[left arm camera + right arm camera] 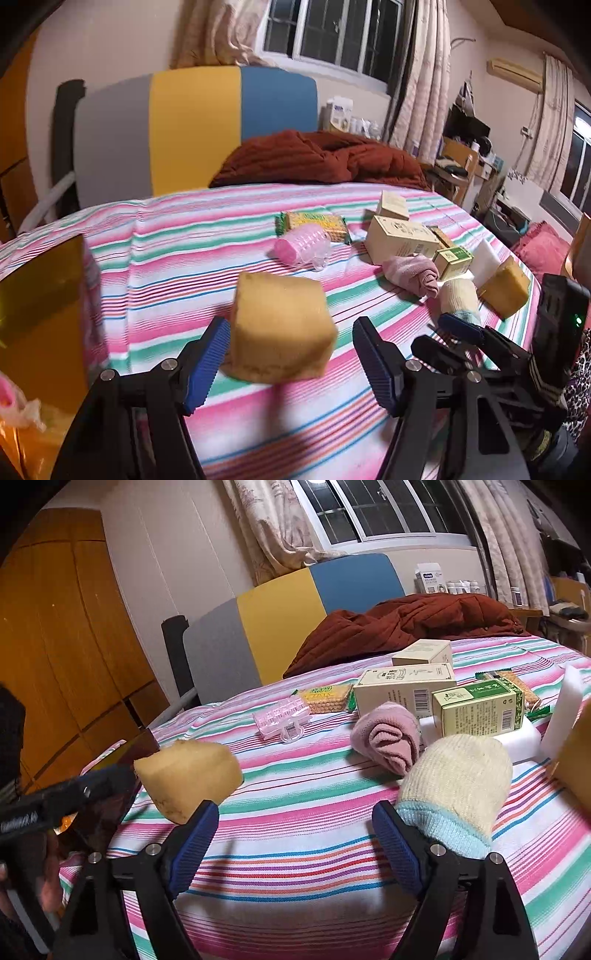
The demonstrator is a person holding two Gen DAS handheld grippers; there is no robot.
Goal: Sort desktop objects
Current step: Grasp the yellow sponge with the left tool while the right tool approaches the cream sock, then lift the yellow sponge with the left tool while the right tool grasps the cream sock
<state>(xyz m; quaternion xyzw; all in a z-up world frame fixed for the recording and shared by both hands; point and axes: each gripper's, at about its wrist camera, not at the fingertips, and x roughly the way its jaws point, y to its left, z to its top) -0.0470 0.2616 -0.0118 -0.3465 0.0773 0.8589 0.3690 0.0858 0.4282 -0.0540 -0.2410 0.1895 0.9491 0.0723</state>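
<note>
From the left wrist, we see our left gripper (290,363) parted, the yellow sponge (282,328) loose between its pads on the striped sheet (155,243). From the right wrist, our right gripper (295,843) gapes empty, a cream sock (454,786) just beside its right pad.

The near yellow sponge (282,330) is motion-blurred in the left wrist view; contact with the blue pads (205,363) cannot be determined. The amber panel (40,317) is cut off by the left edge. In the right wrist view, a second sponge (578,753) is cropped at the right edge. Print on the green box (478,710) is too small to read.
</note>
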